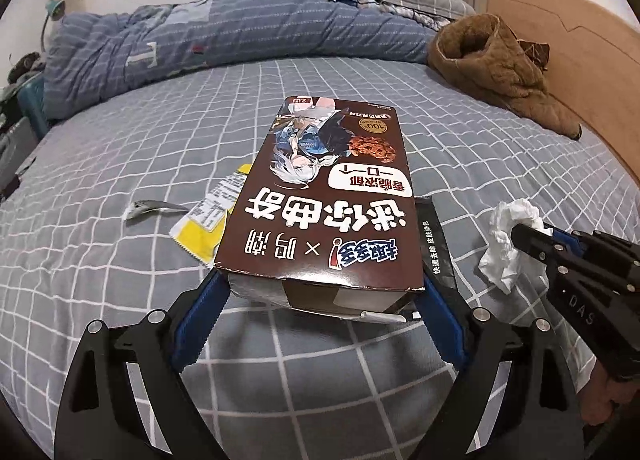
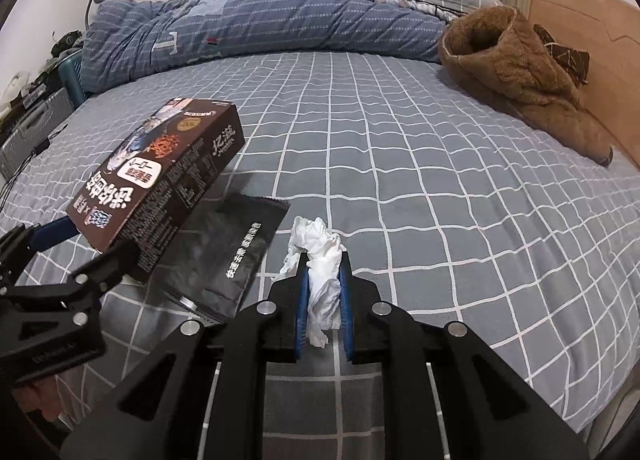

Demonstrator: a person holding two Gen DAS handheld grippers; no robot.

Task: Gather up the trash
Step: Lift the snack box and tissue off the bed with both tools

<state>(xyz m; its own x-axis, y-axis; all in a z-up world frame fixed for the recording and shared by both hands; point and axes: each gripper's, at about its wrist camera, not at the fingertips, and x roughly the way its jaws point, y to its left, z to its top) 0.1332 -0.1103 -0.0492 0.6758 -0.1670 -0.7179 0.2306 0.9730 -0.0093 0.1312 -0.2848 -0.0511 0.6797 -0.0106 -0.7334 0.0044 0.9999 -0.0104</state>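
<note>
Box in your left gripper, tissue in your right, both over the bed

From the left wrist view, your left gripper [image 1: 320,292] stands wide with its blue pads pressed on the sides of the brown cookie box [image 1: 320,199], which is lifted clear of the grey checked bedsheet [image 1: 120,139]; a yellow wrapper [image 1: 208,219] and a small grey scrap [image 1: 148,209] lie on the sheet to its left, a black pouch [image 1: 436,248] just to its right. From the right wrist view, your right gripper [image 2: 324,280] is clamped narrow on a crumpled white tissue [image 2: 320,260], with the black pouch lying just beside it on the sheet and the box tilted above that pouch
</note>
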